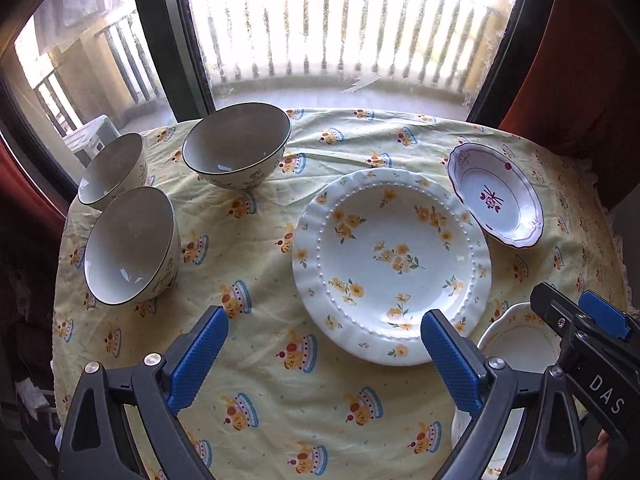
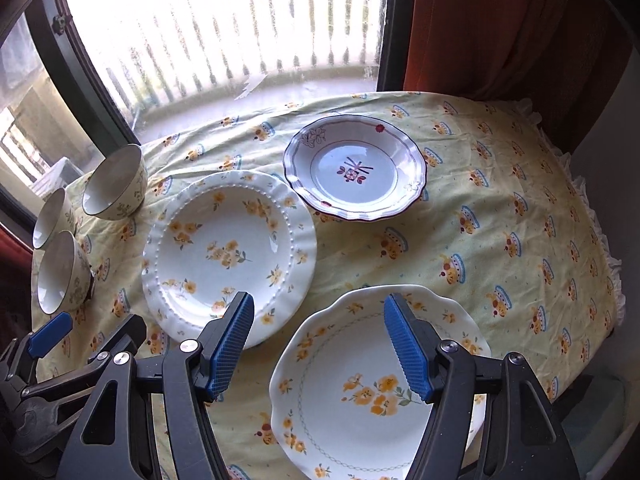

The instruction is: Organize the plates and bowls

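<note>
Left gripper sits closest to its own lens, blue fingers spread wide, nothing between them, hovering over the yellow printed tablecloth on the tabletop. Right gripper same state: fingers released and empty, hanging above the scalloped floral plate, contact with it not clear.

Left wrist view:
- beaded-rim floral plate at 1 o'clock from the fingers, flat on the cloth
- maroon-trim dish at 2 o'clock, its rim just beside or overlapping the beaded plate's edge; can't tell which
- three bowls at 10–11 o'clock: near bowl, left rear bowl, large rear bowl. All upright and empty. Near and left rear bowls look touching; large one stands apart.
- right gripper enters at 3–4 o'clock over the scalloped plate's rim

Right wrist view:
- scalloped floral plate at 6 o'clock, nearest the table edge
- beaded-rim plate at 10 o'clock, near the scalloped one
- maroon-trim dish at 12 o'clock
- bowls clustered at 9 o'clock by the far left edge
- left gripper's blue finger shows at 8 o'clock

Window with balcony railing runs behind the tabletop, dark red curtain at 1–2 o'clock.
</note>
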A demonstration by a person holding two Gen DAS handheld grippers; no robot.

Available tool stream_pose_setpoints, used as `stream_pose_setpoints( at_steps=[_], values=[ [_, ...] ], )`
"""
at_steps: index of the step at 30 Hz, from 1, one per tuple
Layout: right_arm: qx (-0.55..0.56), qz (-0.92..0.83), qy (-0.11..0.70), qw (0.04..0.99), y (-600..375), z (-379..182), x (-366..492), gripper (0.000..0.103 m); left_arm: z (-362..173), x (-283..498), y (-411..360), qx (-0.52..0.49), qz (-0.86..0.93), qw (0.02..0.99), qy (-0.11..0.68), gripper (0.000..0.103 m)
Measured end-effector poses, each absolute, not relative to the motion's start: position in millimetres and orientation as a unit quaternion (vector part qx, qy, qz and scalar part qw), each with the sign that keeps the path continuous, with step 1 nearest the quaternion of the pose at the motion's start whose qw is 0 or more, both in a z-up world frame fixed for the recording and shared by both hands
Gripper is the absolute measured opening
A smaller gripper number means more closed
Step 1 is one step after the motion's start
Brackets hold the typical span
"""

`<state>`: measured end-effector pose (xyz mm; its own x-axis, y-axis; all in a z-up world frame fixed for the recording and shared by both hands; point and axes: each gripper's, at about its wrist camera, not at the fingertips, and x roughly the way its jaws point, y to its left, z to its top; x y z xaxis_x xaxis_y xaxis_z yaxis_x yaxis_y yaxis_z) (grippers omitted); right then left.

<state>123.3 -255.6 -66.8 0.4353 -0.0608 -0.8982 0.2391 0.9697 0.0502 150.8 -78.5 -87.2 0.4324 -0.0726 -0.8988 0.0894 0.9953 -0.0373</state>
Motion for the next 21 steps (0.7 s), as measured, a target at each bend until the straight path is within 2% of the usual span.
stream_pose_setpoints(
  at_steps=[6,13,21],
  values=[
    [0.09,-0.088,0.522,0.844,-248,-74,158,0.071,-101,186,-75,0.013,-0.039,0.845,0.533,0.098],
    [0.099,-0.088,0.543,0.829,-253,-109,196,0.071,-135,218,-80,0.01,-0.028,0.836,0.548,0.098],
    [0.093,-0.085,0.568,0.813,-252,-147,217,0.071,-170,233,-92,0.029,-0.037,0.819,0.571,0.092]
  ],
)
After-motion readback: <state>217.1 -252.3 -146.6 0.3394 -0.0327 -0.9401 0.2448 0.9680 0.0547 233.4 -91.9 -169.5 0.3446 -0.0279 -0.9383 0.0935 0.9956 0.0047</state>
